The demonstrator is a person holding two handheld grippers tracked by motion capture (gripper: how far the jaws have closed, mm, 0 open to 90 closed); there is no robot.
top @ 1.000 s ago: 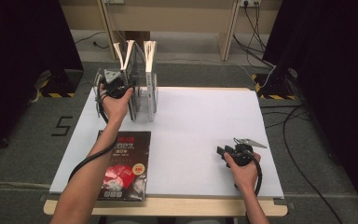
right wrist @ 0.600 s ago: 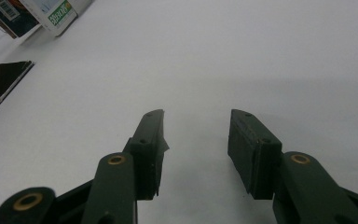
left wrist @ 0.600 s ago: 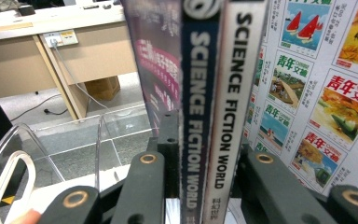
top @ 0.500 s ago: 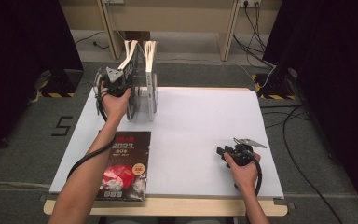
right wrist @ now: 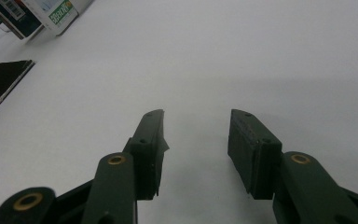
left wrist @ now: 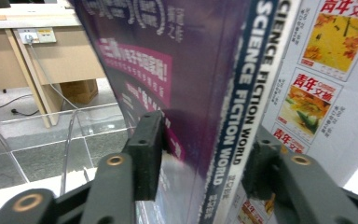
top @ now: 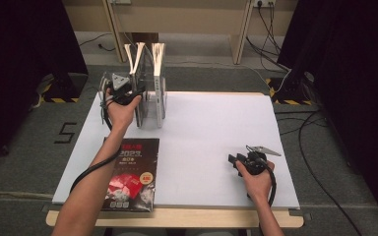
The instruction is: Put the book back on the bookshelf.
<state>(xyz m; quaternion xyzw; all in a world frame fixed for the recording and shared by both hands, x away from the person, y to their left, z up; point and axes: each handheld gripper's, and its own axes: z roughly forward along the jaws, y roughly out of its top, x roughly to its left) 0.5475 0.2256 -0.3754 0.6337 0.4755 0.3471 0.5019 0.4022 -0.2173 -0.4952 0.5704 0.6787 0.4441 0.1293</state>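
Note:
A purple magazine (left wrist: 242, 93) with "Science Fiction World" on its spine stands upright among other magazines (top: 139, 69) in a clear rack (top: 160, 105) at the table's far left. My left gripper (top: 128, 91) reaches in at it from the left. In the left gripper view its jaws (left wrist: 205, 135) straddle the spine and have just been opening. The magazine sits between the pads, and a small gap shows at the right pad (left wrist: 258, 163). My right gripper (top: 234, 161) rests on the table at the front right, open (right wrist: 196, 126) and empty.
A black magazine (top: 130, 172) with a red picture lies flat at the table's front left, under my left forearm. A white sheet covers the table (top: 211, 128). Beside the purple magazine stands one with yellow and red covers (left wrist: 317, 60). Cables lie on the floor behind.

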